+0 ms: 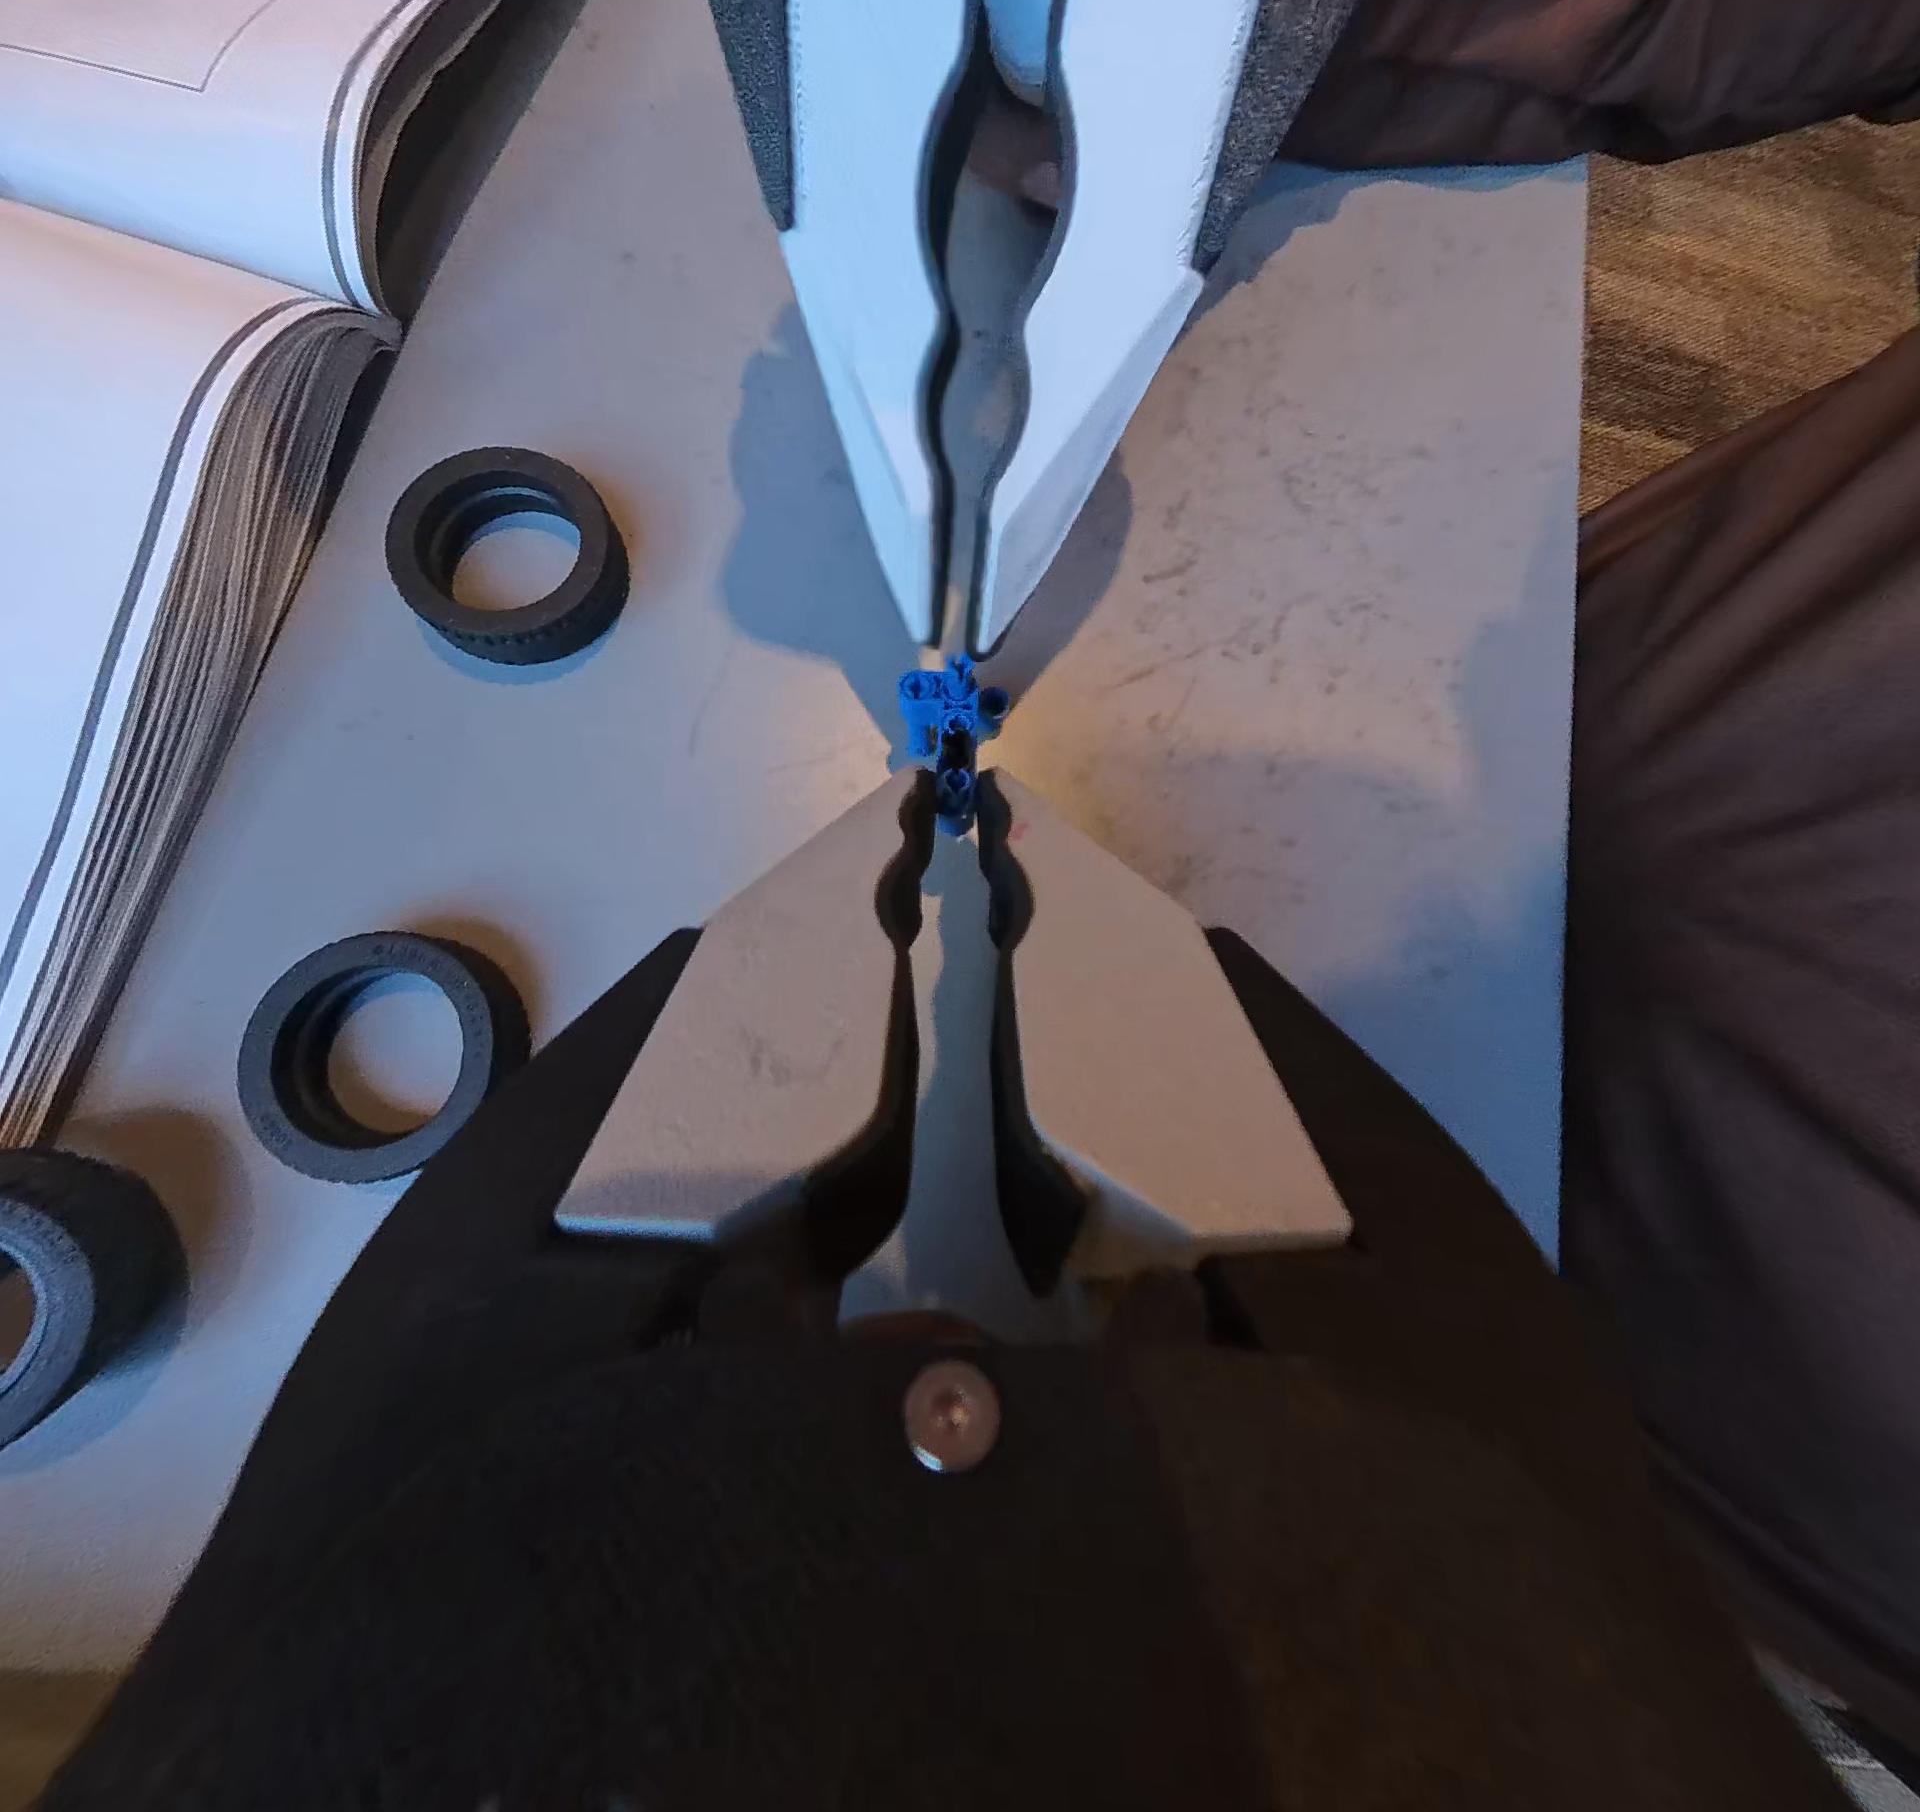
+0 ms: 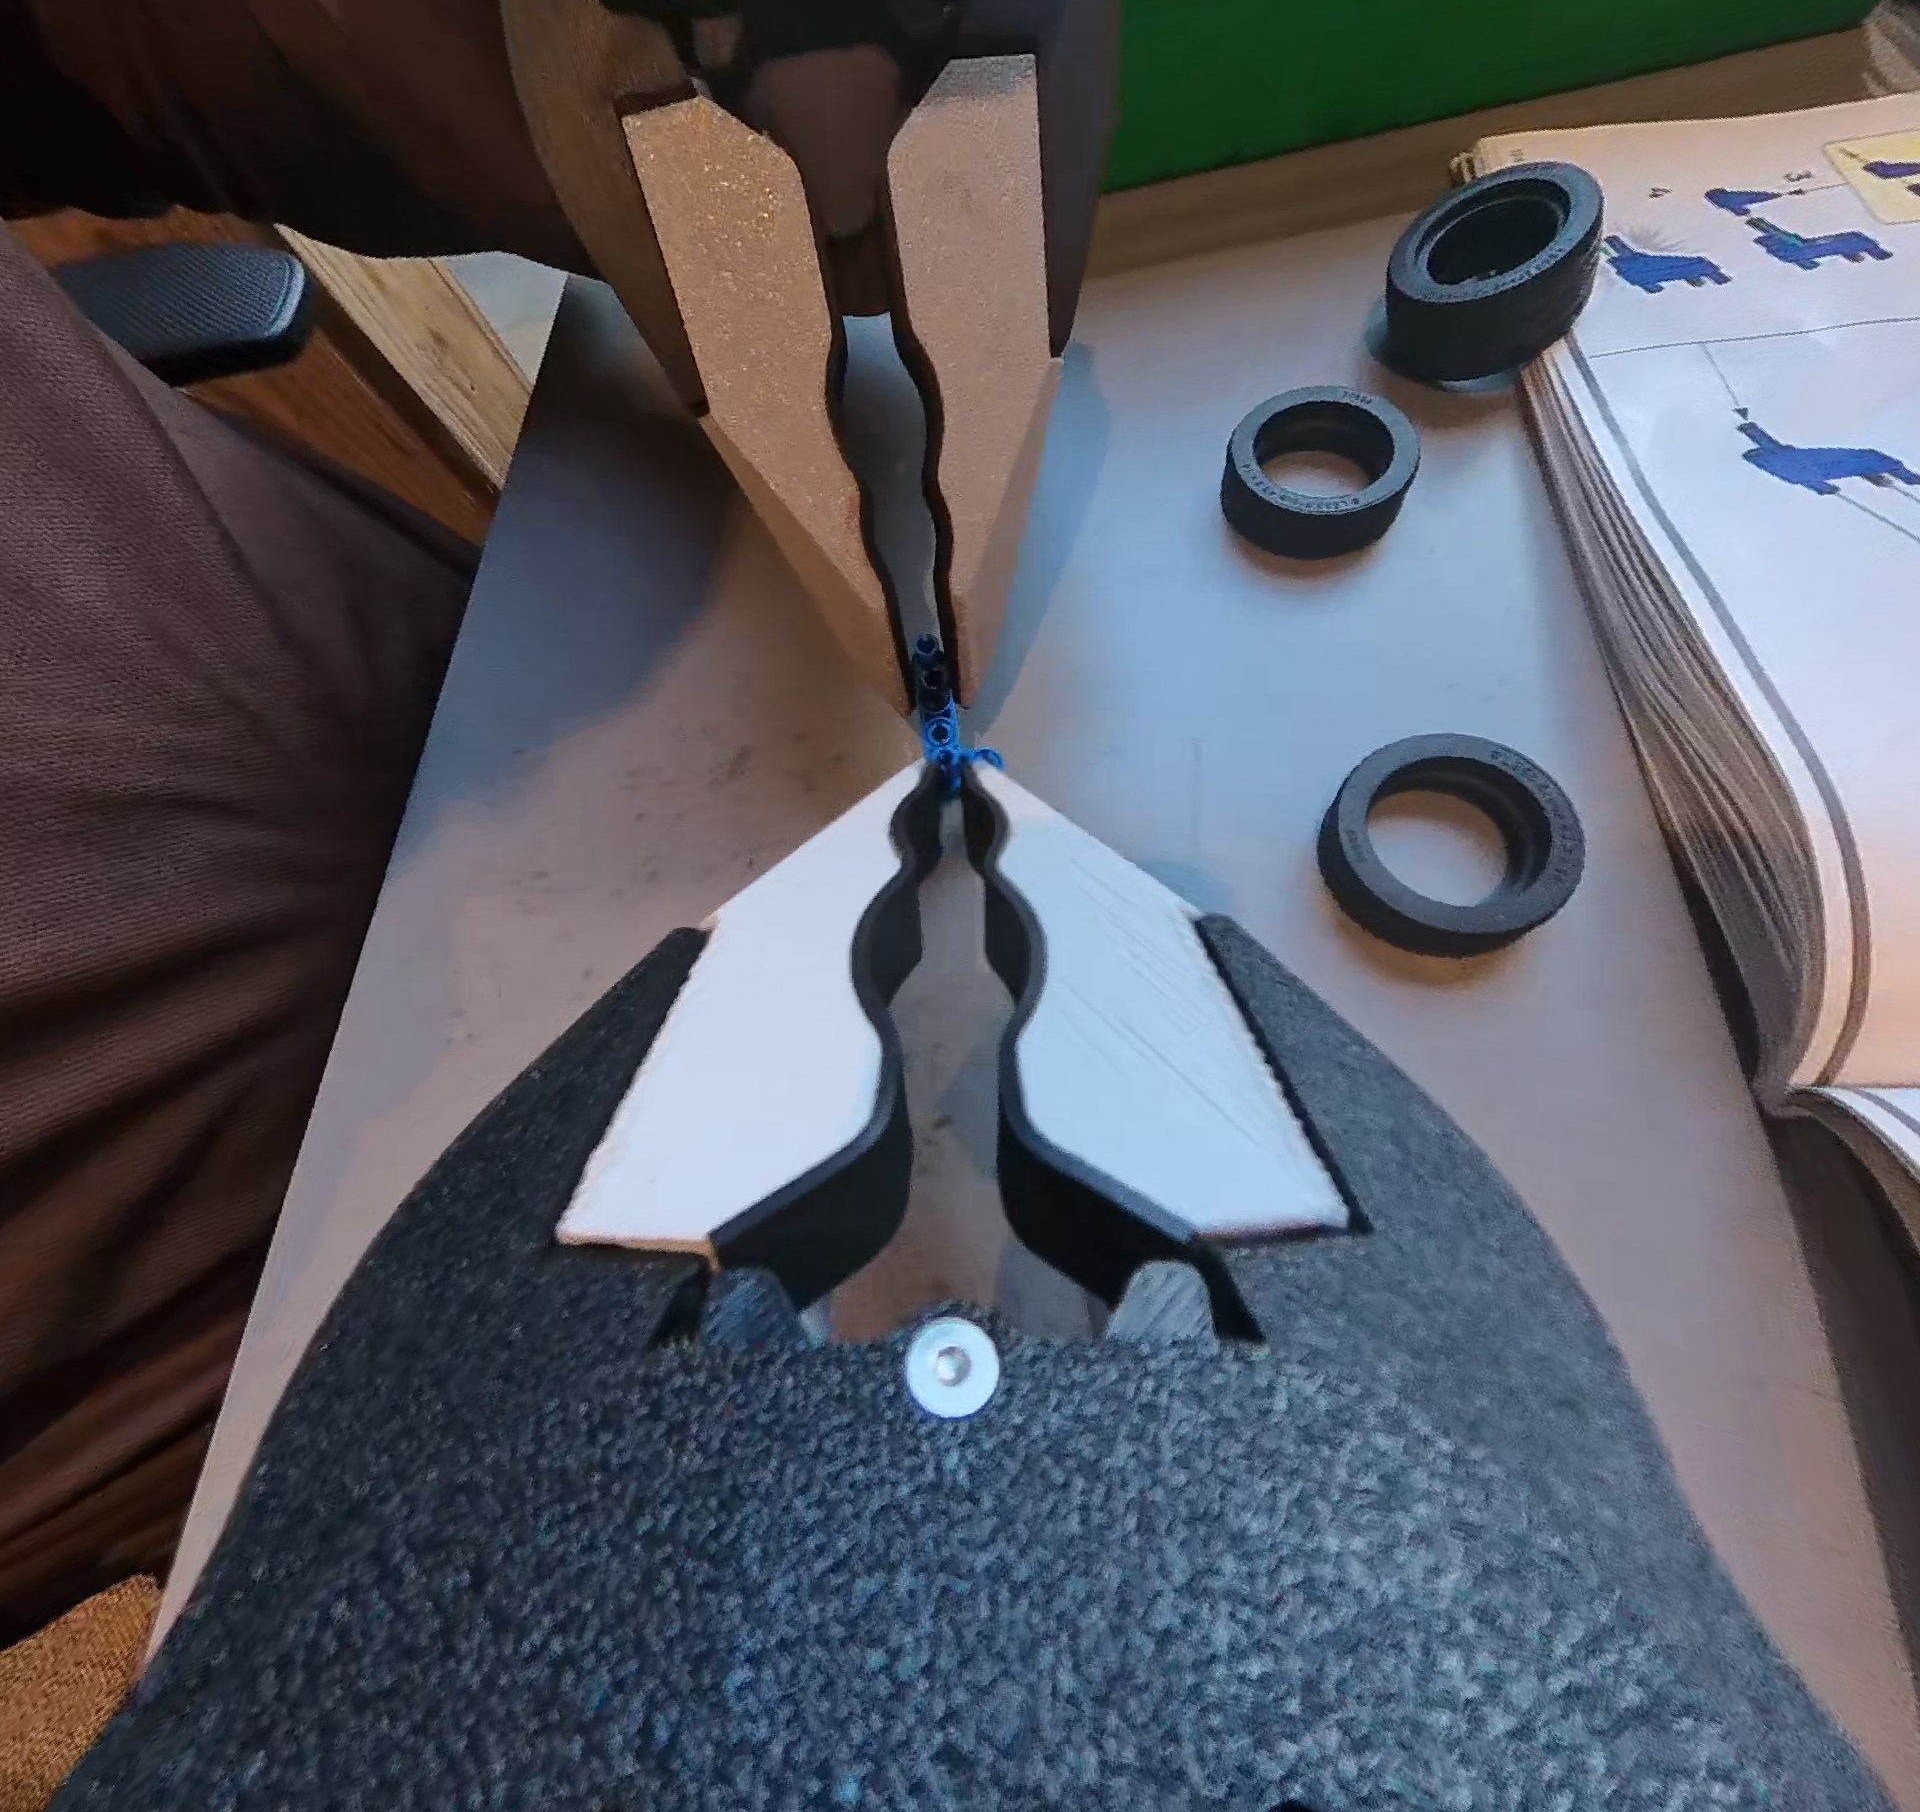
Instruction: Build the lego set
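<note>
**Now two tongs meet on one small blue piece**

Now we count the things. We see two tongs, one in each hand, and they point tip to tip over the pale worktop (image 1: 1299, 474). The left tongs (image 1: 951, 786) are closed on the lower end of a small blue lego assembly (image 1: 948, 713). The right tongs (image 2: 943, 780) are closed on the other end of the same assembly, which looks blue above and darker below in the right wrist view. So the assembly is held between both tips, above the worktop, near its edge on the person's side.

We count three black rubber tyres. In the left wrist view one tyre (image 1: 507, 555) lies flat near the book, a second tyre (image 1: 382, 1054) lies flat nearer to the camera, and a third tyre (image 1: 62, 1274) is cut by the picture edge. In the right wrist view the third one leans half on the page edge. All three are well apart from the tongs.

We see one open instruction book (image 2: 1756, 536), thick, with blue building drawings and small step numbers on its page. The tyres carry raised lettering on their side walls, but it is too small for us to read.

A brown sleeve (image 1: 1662, 17) shows behind the right tongs, and brown cloth (image 2: 197, 723) covers the person's lap beside the worktop. A green surface (image 2: 1507, 6) stands behind the worktop.
</note>
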Demonstrator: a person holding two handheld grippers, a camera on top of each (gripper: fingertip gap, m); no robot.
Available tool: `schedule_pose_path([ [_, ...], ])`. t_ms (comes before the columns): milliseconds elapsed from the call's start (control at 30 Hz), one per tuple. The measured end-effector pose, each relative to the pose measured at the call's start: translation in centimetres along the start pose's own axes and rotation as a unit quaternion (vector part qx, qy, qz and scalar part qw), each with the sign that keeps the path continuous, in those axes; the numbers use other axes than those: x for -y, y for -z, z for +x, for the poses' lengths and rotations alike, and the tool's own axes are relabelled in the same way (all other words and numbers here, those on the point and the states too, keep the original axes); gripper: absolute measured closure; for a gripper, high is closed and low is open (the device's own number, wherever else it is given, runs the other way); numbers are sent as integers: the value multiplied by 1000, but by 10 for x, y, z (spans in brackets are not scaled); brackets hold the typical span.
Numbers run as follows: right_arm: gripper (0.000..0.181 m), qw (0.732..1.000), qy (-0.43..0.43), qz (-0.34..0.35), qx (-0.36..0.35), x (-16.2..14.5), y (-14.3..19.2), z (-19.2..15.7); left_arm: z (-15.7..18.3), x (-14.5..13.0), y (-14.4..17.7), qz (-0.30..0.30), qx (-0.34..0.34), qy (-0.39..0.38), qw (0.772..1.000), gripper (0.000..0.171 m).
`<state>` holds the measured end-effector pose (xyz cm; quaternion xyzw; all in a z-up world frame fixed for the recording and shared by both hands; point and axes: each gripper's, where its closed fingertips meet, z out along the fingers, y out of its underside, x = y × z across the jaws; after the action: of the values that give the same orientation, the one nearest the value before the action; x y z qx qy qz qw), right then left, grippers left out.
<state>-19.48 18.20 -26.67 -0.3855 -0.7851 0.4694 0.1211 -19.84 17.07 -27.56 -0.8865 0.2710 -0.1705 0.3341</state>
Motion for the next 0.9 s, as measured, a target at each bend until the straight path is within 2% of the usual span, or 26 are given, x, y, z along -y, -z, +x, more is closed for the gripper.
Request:
schedule_pose_path([
  [267, 168, 1000, 10, 8, 3, 2, 2, -3, 6, 7, -2, 23, -22, 0, 999, 167],
  [367, 176, 999, 36, -8, -8, -2, -1, -4, 4, 5, -5, 17, -17, -5, 1000, 167],
  [900, 176, 997, 65, -32, -31, -5, -3, -8, 7, 2, -7, 21, -18, -9, 1000, 167],
])
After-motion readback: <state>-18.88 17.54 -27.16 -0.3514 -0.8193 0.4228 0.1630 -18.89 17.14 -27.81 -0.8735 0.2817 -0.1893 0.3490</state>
